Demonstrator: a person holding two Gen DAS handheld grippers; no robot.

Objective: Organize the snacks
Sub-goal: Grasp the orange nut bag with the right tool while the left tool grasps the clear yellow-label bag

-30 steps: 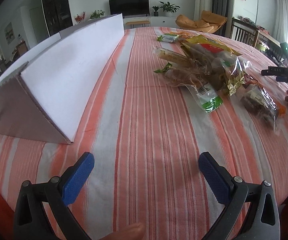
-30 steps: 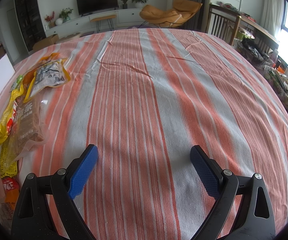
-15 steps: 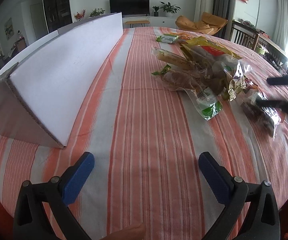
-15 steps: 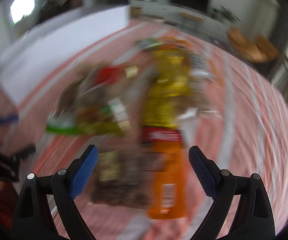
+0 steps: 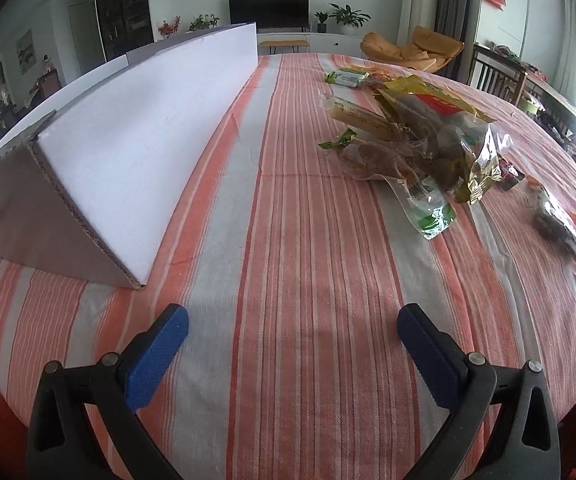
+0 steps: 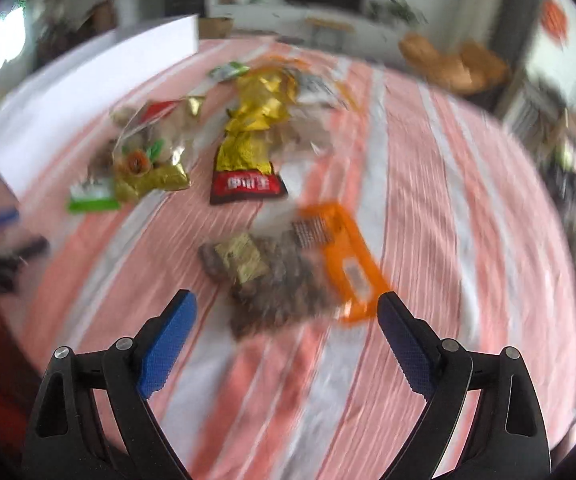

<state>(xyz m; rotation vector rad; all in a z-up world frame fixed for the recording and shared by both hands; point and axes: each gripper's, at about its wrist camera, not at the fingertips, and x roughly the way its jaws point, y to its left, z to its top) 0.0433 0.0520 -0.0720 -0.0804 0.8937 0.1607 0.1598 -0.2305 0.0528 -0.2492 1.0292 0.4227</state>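
Spanning the lower frame, the left tongs [image 5: 293, 354] and right tongs [image 6: 287, 340] both gape wide and hold nothing, over bare striped tabletop [image 5: 288, 240]. A white cardboard box [image 5: 128, 136] walls the left edge. Crumpled snack packets [image 5: 416, 140] cluster upper right; in the blurred right-wrist view, a brown-and-orange packet [image 6: 288, 268] lies centre frame.

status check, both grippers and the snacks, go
Left gripper open, empty, over bare tablecloth. Right gripper open, empty, facing brown snack bag. Snack pile loose beside white box. Path clear.
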